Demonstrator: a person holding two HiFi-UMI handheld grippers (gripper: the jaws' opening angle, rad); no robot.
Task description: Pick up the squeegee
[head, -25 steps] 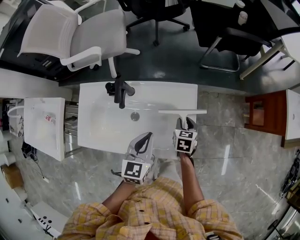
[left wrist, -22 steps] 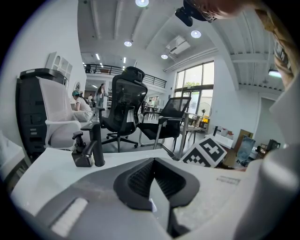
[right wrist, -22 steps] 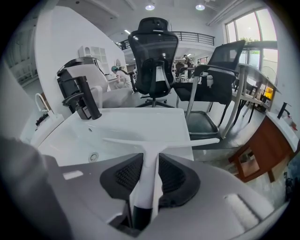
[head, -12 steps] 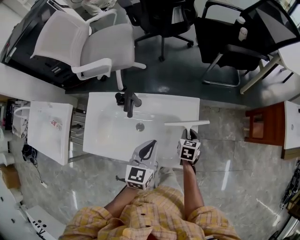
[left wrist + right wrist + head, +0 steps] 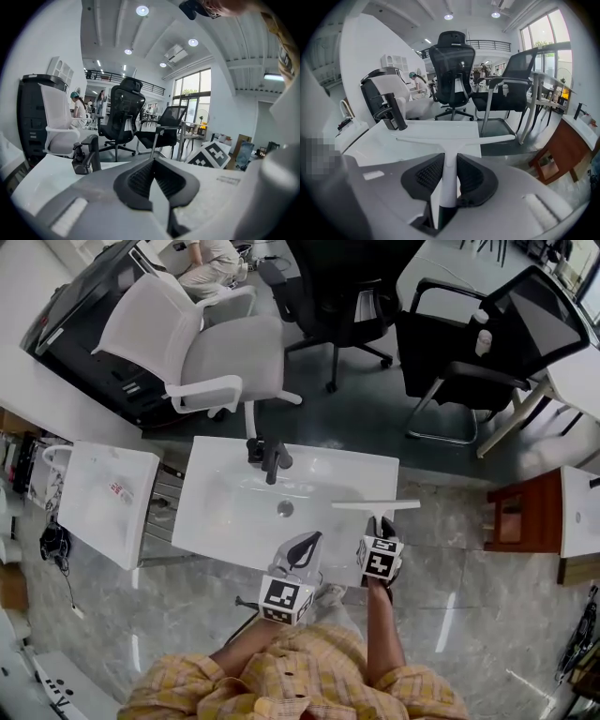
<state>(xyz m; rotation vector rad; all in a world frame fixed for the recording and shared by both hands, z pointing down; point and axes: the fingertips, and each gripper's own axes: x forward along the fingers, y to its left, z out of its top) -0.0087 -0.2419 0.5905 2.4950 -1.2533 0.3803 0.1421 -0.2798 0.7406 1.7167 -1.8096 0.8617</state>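
Squeegee [image 5: 375,505]: white, T-shaped. Its blade lies crosswise over the sink's [image 5: 234,512] right-hand part, with one end reaching past the sink's right edge. Its handle points back toward the person.
Right gripper [image 5: 382,524]: clenched on the squeegee's handle, with a black pad on each side of it, at the sink's near right edge.
Left gripper [image 5: 315,537]: jaw tips closed together with nothing between them, at the sink's near edge, left of the right gripper.
Faucet [image 5: 272,457]: black, at the sink's far edge, beyond the drain [image 5: 285,509].
Change from a second ago: the right gripper stays on the handle and the blade is still about level with the drain. The sink now sits lower in the head view, and more of the white chair [image 5: 206,343] and black chair [image 5: 347,296] beyond it shows.
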